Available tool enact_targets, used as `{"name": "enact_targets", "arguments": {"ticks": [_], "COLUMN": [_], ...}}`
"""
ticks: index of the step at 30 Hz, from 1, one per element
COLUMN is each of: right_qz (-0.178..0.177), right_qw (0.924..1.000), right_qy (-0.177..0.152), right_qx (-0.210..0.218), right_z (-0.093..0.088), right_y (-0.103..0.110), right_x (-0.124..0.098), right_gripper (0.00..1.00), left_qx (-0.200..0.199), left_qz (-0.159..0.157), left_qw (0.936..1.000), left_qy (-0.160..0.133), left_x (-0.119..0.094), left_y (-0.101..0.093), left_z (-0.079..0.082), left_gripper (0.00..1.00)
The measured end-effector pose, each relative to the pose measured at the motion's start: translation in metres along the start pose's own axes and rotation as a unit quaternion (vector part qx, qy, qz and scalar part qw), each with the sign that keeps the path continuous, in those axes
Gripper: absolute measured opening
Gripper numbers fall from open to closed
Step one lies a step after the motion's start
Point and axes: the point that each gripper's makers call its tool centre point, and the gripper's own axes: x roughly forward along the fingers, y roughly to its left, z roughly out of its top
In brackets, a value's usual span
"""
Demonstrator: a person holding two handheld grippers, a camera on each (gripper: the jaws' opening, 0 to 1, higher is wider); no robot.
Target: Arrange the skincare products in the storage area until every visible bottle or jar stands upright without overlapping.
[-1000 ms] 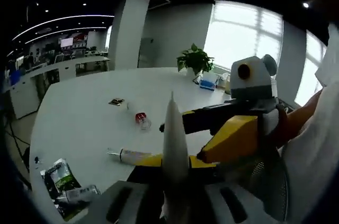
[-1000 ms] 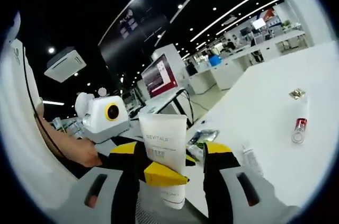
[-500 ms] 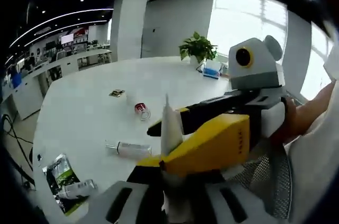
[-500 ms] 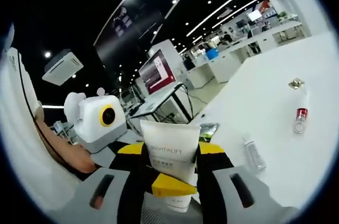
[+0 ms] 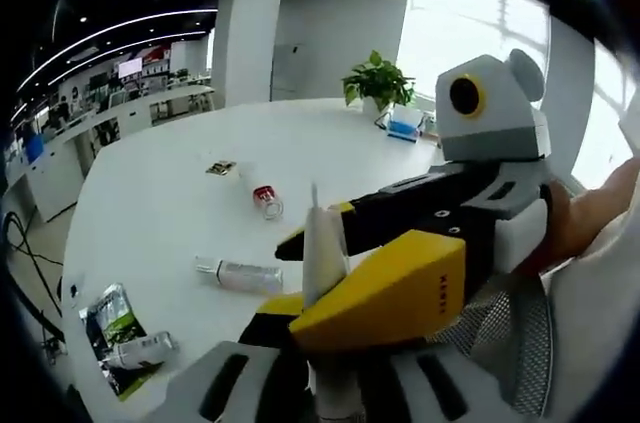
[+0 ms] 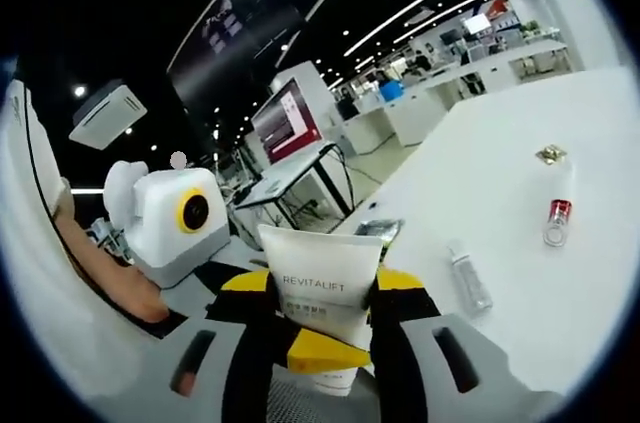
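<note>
A white tube marked REVITALIFT (image 6: 320,288) stands upright between the yellow-and-black jaws of my right gripper (image 6: 320,313), which is shut on it. In the left gripper view the same tube (image 5: 322,248) shows edge-on, rising from my left gripper (image 5: 322,328), also shut on it. The right gripper (image 5: 400,278) reaches in from the right and clamps the tube's side. On the white table (image 5: 160,213) a red-capped bottle (image 5: 267,201) and a clear bottle (image 5: 240,274) lie on their sides. Both also show in the right gripper view, the red-capped bottle (image 6: 555,221) and the clear bottle (image 6: 468,278).
A green sachet (image 5: 112,311) and a small bottle (image 5: 140,350) lie near the table's edge. A small gold item (image 5: 221,167) rests beyond the red-capped bottle. A potted plant (image 5: 378,83) and a blue box (image 5: 405,128) stand at the far side. A person's hand (image 6: 110,288) holds the left gripper.
Both views have shifted a little with the hands. The tube stays held by both grippers, and the right gripper's jaw now sits lower across the tube in the left gripper view.
</note>
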Motion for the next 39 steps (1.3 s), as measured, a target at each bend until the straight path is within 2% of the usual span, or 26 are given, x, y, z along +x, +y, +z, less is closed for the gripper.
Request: {"name": "enact_targets", "arguments": {"ticks": [6, 16, 28, 34, 35, 39], "right_qz": [-0.003, -0.005, -0.029, -0.048, -0.050, -0.058], "right_qw": [1.0000, 0.9994, 0.9971, 0.9965, 0.9964, 0.9958], "right_qy": [0.002, 0.012, 0.022, 0.012, 0.012, 0.012], "right_qx": [-0.004, -0.033, -0.067, -0.068, -0.067, -0.070], "right_z": [-0.001, -0.004, -0.007, -0.003, -0.003, -0.003], "right_y": [0.002, 0.006, 0.003, -0.005, -0.006, -0.008], "right_x": [0.000, 0.002, 0.004, 0.001, 0.000, -0.001], "right_gripper": [0.32, 0.32, 0.32, 0.32, 0.32, 0.32], "left_qx": [0.020, 0.000, -0.008, 0.024, 0.047, 0.058], "left_qz": [0.000, -0.006, 0.009, 0.037, 0.043, 0.065], "left_qw": [0.9998, 1.0000, 0.9996, 0.9974, 0.9964, 0.9941], "left_qy": [-0.007, -0.006, 0.025, 0.056, 0.056, 0.064], "left_x": [0.000, -0.003, -0.016, -0.027, -0.029, -0.037], "left_y": [-0.001, 0.003, 0.015, 0.030, 0.035, 0.057], "left_z": [-0.001, -0.008, -0.042, -0.064, -0.063, -0.067], "left_gripper": [0.17, 0.18, 0.27, 0.30, 0.30, 0.30]}}
